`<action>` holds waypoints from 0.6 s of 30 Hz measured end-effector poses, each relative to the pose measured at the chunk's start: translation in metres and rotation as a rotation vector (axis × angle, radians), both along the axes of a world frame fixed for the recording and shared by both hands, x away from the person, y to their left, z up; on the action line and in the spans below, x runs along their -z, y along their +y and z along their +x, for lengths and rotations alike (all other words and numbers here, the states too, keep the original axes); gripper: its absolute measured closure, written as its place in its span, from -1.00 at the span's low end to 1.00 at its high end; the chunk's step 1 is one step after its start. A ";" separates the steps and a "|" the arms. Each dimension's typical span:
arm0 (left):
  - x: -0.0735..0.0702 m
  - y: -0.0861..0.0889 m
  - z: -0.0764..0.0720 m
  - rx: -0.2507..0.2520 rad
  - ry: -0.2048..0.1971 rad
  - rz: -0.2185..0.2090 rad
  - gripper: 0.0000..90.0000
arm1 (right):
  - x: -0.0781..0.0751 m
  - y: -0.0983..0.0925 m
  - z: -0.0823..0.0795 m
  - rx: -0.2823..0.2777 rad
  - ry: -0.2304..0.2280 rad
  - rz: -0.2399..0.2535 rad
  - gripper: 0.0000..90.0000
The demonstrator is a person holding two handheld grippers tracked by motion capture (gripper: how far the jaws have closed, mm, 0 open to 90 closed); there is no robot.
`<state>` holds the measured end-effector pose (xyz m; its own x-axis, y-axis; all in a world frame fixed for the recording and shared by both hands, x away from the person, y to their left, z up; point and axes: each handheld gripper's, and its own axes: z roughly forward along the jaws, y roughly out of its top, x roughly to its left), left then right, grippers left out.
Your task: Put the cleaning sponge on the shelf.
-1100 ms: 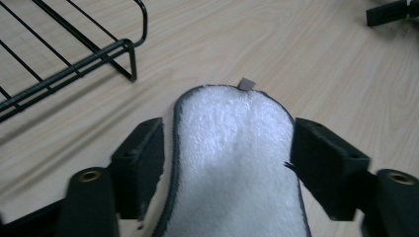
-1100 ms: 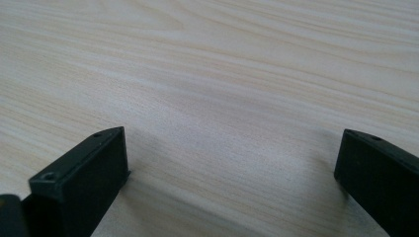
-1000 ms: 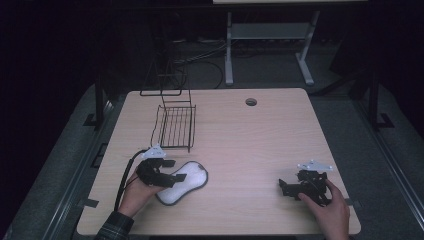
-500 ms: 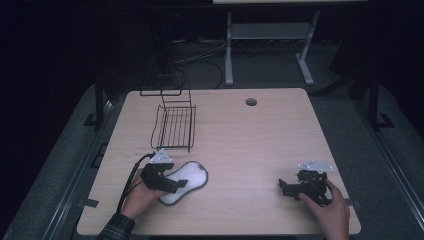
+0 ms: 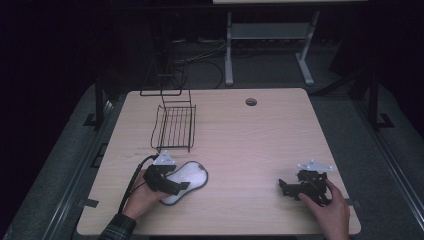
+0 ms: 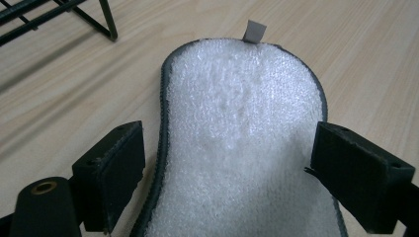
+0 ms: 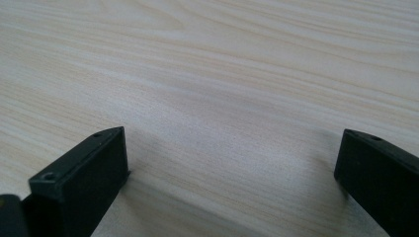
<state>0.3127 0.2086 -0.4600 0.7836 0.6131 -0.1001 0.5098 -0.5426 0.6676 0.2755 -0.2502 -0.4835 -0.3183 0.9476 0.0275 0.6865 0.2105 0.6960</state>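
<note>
Light wooden table (image 5: 260,150) with a round cable hole (image 5: 251,102) at twelve o'clock. Dark grey floor (image 5: 390,150) all round. White metal stand (image 5: 265,35) toward twelve o'clock, cables (image 5: 200,57) at eleven. Dim room, table alone lit.

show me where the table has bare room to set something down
The widest bare stretch of the table lies between the white scrubbing pad and the right tool, running back past the wire rack to the round cable hole. The near-left is crowded: left tool, pad and rack sit close together.
</note>
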 end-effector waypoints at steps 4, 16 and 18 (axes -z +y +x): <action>0.002 -0.001 0.001 0.004 0.003 0.007 -0.71 | 0.000 0.000 0.000 0.000 0.000 0.000 -1.00; 0.004 -0.004 0.000 0.003 0.009 0.036 -0.71 | 0.000 0.000 0.000 0.000 0.000 -0.001 -1.00; 0.004 -0.005 0.000 0.005 0.011 0.039 -0.71 | 0.000 0.000 0.000 0.000 0.000 -0.001 -1.00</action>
